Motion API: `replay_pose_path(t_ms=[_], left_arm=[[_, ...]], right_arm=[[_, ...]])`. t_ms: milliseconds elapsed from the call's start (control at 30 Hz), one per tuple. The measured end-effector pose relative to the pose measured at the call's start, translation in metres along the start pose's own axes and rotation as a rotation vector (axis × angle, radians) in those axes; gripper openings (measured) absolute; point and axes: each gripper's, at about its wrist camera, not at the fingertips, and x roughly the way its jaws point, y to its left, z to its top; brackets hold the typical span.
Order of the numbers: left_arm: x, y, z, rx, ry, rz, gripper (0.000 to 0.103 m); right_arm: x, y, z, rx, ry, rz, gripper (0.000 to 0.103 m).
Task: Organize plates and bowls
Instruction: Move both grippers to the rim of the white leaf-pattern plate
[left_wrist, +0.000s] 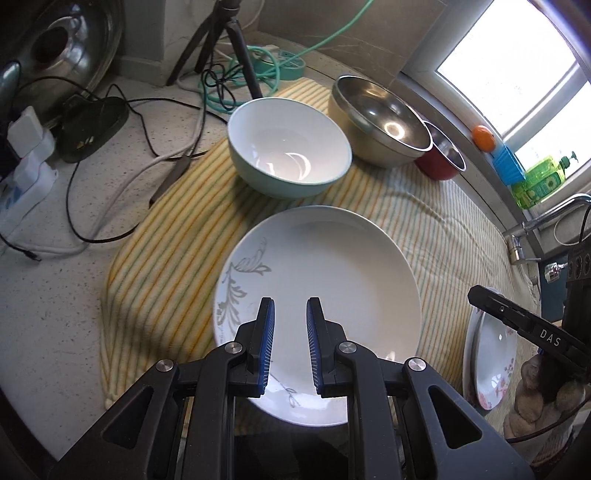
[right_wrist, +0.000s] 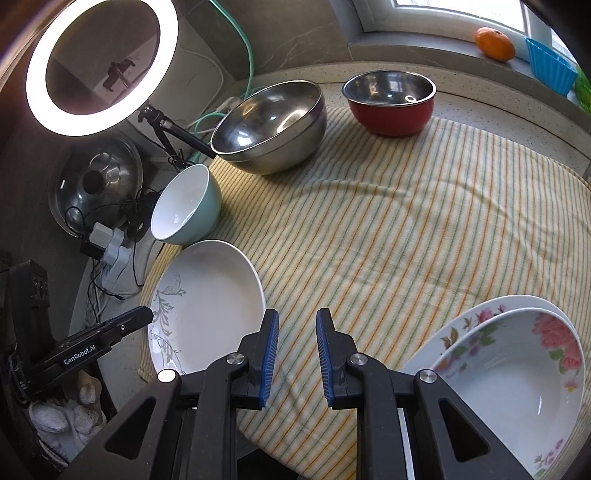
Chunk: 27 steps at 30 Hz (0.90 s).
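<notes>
The wide white ceramic plate with a grey leaf pattern (left_wrist: 321, 295) lies flat on the yellow-striped cloth (left_wrist: 443, 229) that covers the counter, and serves here as the landmark; the left gripper (left_wrist: 290, 347) hangs above its near rim with fingers parted and nothing between them. The plate looks stiff, glazed, slippery and breakable, probably moderately heavy; since it lies flush on soft cloth, the raised rim nearest the gripper seems the only place to pinch, one finger over the lip and one under.

Just behind the plate stands the mint-green ceramic bowl with a white inside (left_wrist: 290, 155), close to the far rim; further behind and to the right sit the large stainless steel bowl (left_wrist: 380, 122) and the red bowl with a steel lining (left_wrist: 443, 155), the two touching or nearly so. To the plate's right, well apart across bare cloth, the floral white ceramic bowl (right_wrist: 517, 380) rests in a floral plate (right_wrist: 491, 314); the right gripper (right_wrist: 297, 354) hovers between them, fingers also apart and empty.

Left of the plate, off the cloth, lie black and white cables (left_wrist: 110, 206) and a tripod (left_wrist: 236, 48); these might snag a leftward move.
</notes>
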Motion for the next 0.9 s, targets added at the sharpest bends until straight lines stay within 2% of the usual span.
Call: replay_pose_path(t_ms=[433,900], left_arm=[[0.004,0.037,-0.008,-0.081,0.010,0.046,0.015],[0.022,0.044,-0.012,-0.103,0.070,0.007,0.015]], right_arm=[[0.043,0.020,0.008,-0.031,0.083,0.008,0.019],[0.064,0.019,0.007,-0.021,0.135,0.027,0.018]])
